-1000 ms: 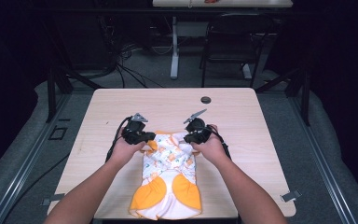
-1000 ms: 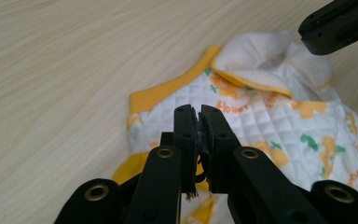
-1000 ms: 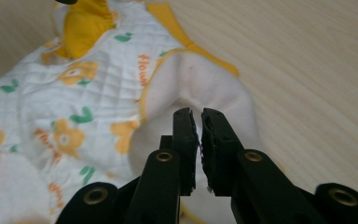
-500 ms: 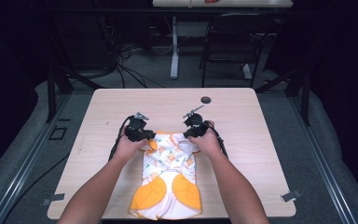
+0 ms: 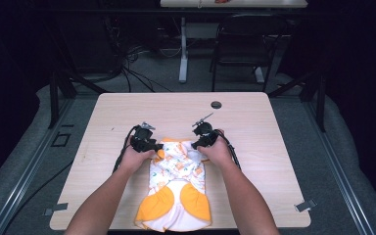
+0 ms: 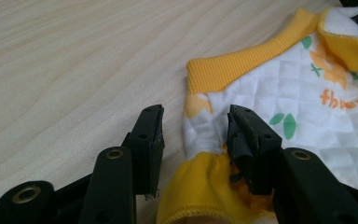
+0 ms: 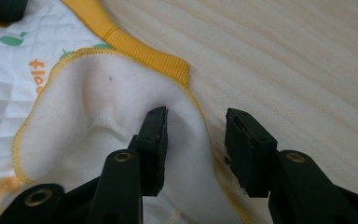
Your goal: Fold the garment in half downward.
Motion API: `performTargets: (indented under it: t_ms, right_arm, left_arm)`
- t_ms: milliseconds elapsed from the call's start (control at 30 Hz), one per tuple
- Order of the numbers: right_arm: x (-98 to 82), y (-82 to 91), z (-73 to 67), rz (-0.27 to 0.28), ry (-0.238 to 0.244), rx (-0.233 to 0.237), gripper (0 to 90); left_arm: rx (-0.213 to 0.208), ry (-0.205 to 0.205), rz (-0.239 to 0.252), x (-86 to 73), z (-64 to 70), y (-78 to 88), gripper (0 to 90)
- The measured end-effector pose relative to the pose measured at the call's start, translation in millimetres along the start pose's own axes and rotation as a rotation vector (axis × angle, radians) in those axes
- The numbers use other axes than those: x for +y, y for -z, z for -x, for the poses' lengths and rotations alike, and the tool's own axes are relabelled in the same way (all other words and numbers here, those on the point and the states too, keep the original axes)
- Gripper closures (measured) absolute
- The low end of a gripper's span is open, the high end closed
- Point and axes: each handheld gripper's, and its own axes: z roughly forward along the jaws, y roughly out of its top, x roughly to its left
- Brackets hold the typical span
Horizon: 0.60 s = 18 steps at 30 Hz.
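A white quilted baby garment with orange trim point(image 5: 176, 188) lies on the pale wooden table point(image 5: 274, 147). Left gripper point(image 6: 195, 128) and right gripper point(image 7: 196, 133) have just been opening, jaws wide astride its top corners, gripping nothing.

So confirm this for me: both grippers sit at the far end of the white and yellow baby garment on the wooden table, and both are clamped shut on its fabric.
Not quite. The left gripper and right gripper are at the far end of the baby garment on the table, but their jaws have just been opening and stand apart, with fabric lying loose between them. The two gripper views show this.
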Motion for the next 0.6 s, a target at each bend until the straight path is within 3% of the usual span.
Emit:
performTargets:
  t_ms: [133, 433, 500, 600]
  right_arm:
    - [-0.5, 0.8, 0.3, -0.01, 0.002, -0.002, 59.9]
    - [-7.0, 1.0, -1.5, 0.033, -0.018, 0.057, 79.1]
    - [-6.3, 1.9, -2.3, 0.014, 0.003, 0.048, 81.9]
    - [-6.5, -0.1, -6.9, 0.043, 0.001, 0.045, 85.1]
  left_arm:
    - [-0.001, -0.007, 0.001, -0.6, 2.2, -0.1, 57.1]
    - [-0.018, -0.036, -0.019, -0.1, 5.4, 1.0, 74.6]
    - [-0.021, -0.031, -0.021, -0.1, 5.3, 1.1, 77.3]
    - [-0.029, -0.025, -0.024, 0.0, 5.1, 1.4, 81.8]
